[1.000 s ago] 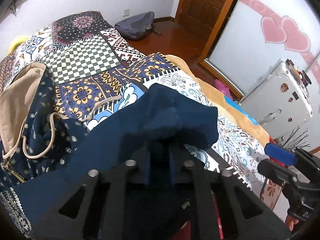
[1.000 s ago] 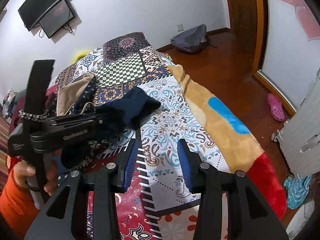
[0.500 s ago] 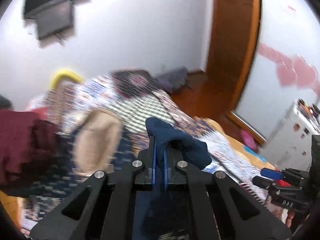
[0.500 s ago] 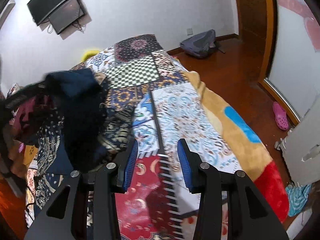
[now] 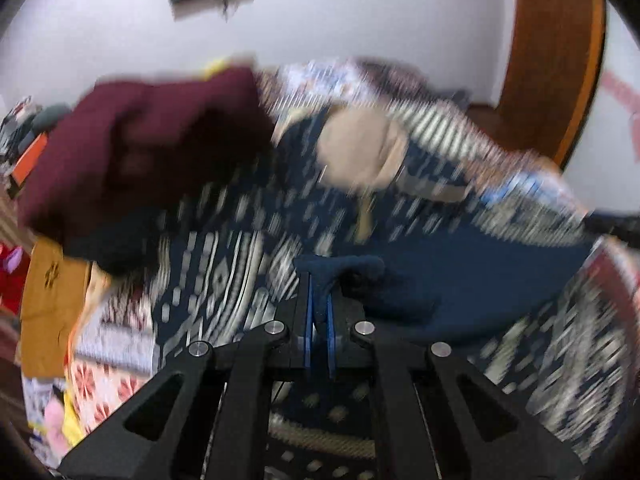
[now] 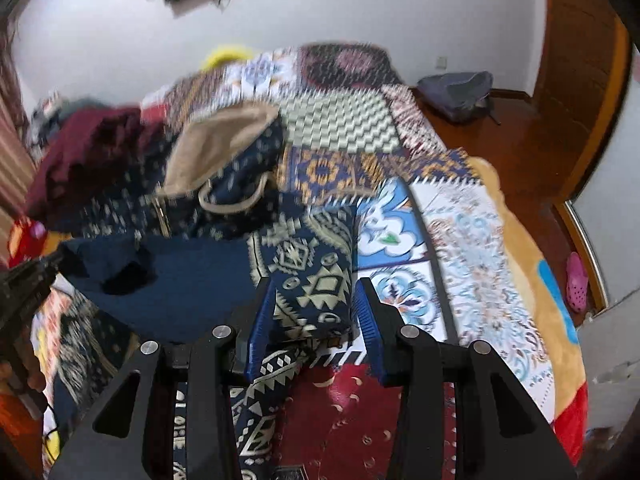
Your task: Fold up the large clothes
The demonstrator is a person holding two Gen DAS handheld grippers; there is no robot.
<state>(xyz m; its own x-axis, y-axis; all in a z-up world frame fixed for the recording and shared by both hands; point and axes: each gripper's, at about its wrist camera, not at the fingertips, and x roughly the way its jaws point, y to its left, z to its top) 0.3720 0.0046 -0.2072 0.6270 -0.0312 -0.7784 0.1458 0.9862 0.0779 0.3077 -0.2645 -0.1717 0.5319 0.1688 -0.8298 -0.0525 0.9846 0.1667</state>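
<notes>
Most of what I see is the bed (image 6: 460, 240), covered by a patchwork quilt of checks, florals and a red panel near me, with an orange blanket (image 6: 532, 248) running along its right edge. Across the left half lies a heap of clothes: a maroon garment (image 5: 136, 148) at the far left, a dark blue dotted jacket (image 6: 236, 168) with a tan hood lining behind it, and a folded navy cloth with a cream geometric pattern (image 6: 312, 280) near the middle.

The navy garment (image 6: 180, 284) I am working on is spread over that heap, just left of the patterned cloth, with one bunched edge lifted at its left end. My left hand-held gripper (image 5: 318, 320) has its blue pads pressed together on that bunched edge — the fabric pokes up between the fingers, though this view is badly smeared by motion blur.

My right hand-held gripper (image 6: 314, 332) is spread wide, its blue pads (image 6: 262, 332) apart on either side of the patterned cloth and over it, gripping nothing.

Farther off, a grey bag (image 6: 460, 92) sits on the wooden floor by the wall, and a pink clog (image 6: 576, 282) lies beside the bed at the right.
</notes>
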